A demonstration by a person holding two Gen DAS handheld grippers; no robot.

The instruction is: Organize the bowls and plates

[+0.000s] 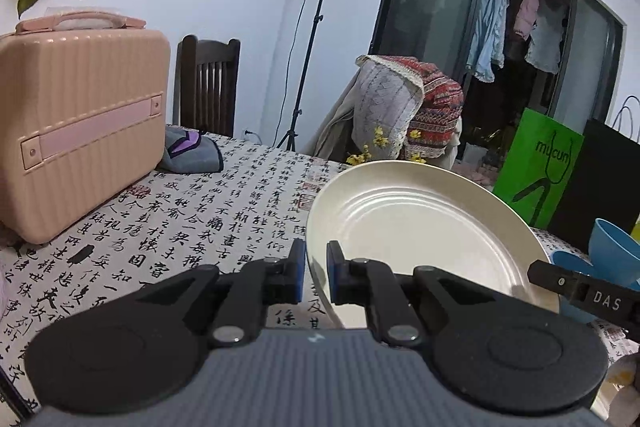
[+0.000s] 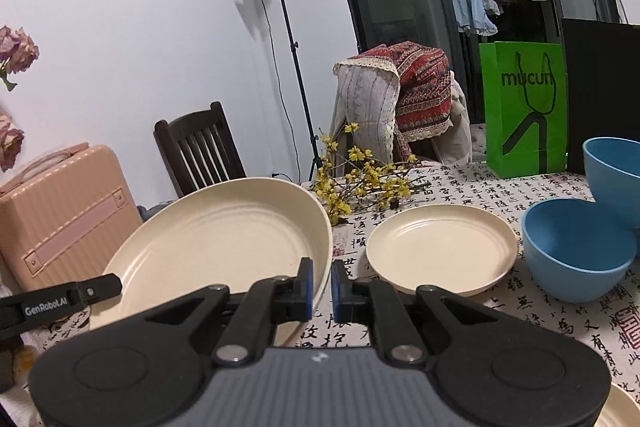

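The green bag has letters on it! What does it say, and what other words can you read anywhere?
"mucun": on the green bag.
"GenRobot.AI": on the left gripper, seen from the right wrist.
"DAS": on the right gripper, seen from the left wrist; any further letters are cut off.
Black brush characters and red seals cover the tablecloth; I can't read them reliably.

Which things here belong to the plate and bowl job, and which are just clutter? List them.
Job: large cream plate gripped by both grippers, small cream plate, two blue bowls.

Clutter: pink case, yellow flower sprigs, green bag, grey cloth.
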